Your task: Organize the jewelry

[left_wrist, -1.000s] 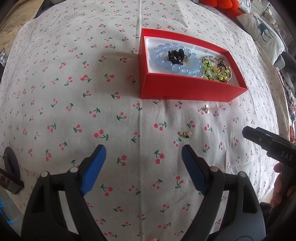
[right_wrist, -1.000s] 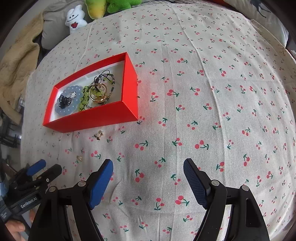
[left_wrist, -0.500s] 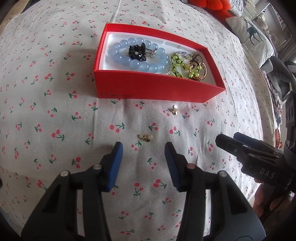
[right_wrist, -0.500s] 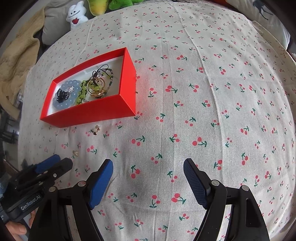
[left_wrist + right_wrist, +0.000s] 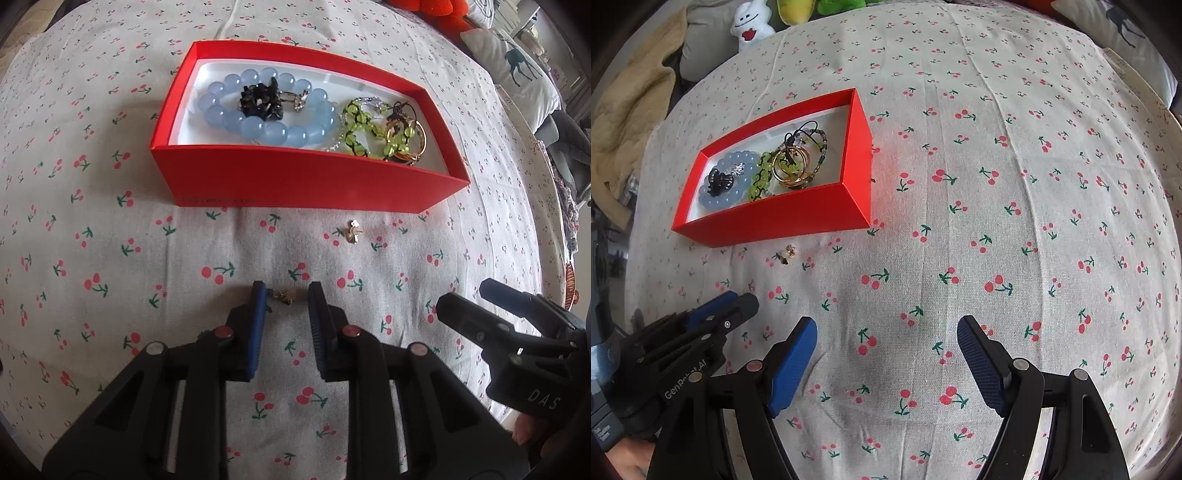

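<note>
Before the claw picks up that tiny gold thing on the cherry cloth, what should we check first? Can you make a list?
1. Tiny gold earring sits between the left claw fingers: ok.
2. Left claw squeezing it yet: not ok, the jaws are closing and a gap shows on both sides.
3. Cloth caught in the fingertips: cannot tell.
4. Red box is open with free white floor for it: ok.
5. Second gold earring lies clear of the grab, nearer the box: ok.
6. Right claw is open, empty and off to the side: ok.
</note>
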